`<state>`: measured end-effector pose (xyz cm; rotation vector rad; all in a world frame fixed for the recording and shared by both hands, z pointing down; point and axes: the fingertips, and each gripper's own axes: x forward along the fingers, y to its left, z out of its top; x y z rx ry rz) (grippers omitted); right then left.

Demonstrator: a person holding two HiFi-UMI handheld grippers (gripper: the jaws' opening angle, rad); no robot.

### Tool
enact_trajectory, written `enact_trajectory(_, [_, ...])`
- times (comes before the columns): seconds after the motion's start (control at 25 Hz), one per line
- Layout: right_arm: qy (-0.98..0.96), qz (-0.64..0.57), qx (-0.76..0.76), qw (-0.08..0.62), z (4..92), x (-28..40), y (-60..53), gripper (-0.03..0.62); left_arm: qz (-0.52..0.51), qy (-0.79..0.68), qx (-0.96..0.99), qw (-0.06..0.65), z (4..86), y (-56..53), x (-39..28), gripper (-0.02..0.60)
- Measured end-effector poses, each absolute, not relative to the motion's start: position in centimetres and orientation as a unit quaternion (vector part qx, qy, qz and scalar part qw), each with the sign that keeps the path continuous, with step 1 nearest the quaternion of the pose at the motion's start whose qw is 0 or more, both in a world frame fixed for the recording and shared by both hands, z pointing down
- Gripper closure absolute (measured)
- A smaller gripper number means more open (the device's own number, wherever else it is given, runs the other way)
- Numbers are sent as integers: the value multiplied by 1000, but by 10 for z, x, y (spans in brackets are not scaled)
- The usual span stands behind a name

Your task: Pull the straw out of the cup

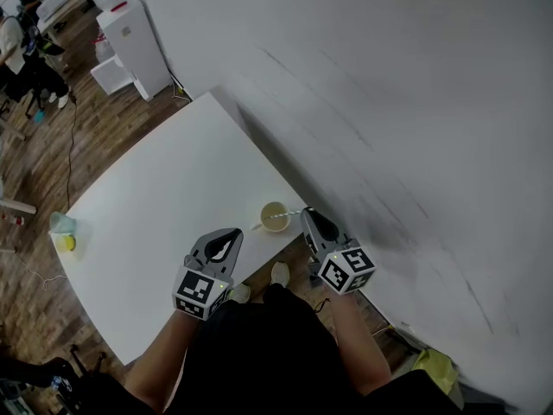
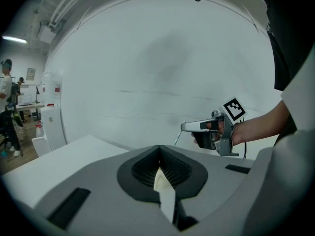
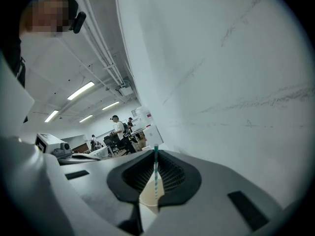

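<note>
A cream paper cup (image 1: 273, 217) stands near the table's near right edge, close to the wall. A thin teal-striped straw (image 1: 290, 213) leans out of it toward my right gripper (image 1: 306, 213), which is shut on the straw's upper end. In the right gripper view the straw (image 3: 156, 173) runs up between the closed jaws of the right gripper (image 3: 156, 150), with the cup (image 3: 147, 200) below. My left gripper (image 1: 235, 233) hovers just left of the cup, shut and empty. From the left gripper (image 2: 159, 148) the right gripper (image 2: 184, 127) shows with the straw (image 2: 177, 139) hanging from its tip.
The white table (image 1: 173, 197) has a green cup (image 1: 61, 223) and a yellow object (image 1: 68, 242) at its far left corner. A white wall (image 1: 389, 102) runs along the right. A white cabinet (image 1: 134, 46) and a person (image 1: 17, 46) are beyond.
</note>
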<state>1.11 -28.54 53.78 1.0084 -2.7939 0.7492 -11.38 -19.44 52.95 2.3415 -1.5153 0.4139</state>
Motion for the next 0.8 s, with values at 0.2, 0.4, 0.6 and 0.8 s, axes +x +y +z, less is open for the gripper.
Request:
enact_trajectory(0.2, [-913,212,348,31,515,13,-271,554,138,-519,830,151,520,-185,-120,568])
enact_trajectory(0.4, [-909,184,373,10,486,17,-257,556,126,-509,841,134,505,-175,-127,568])
enact_trajectory(0.6, [-905,158,394,-11,458,19,-236,556,112,-494,852,130,494,-162,-132,568])
enact_trajectory(0.8, [-900,136,413,-31,437,20,-210,556,100,-477,866,116,480,-151,-135,568])
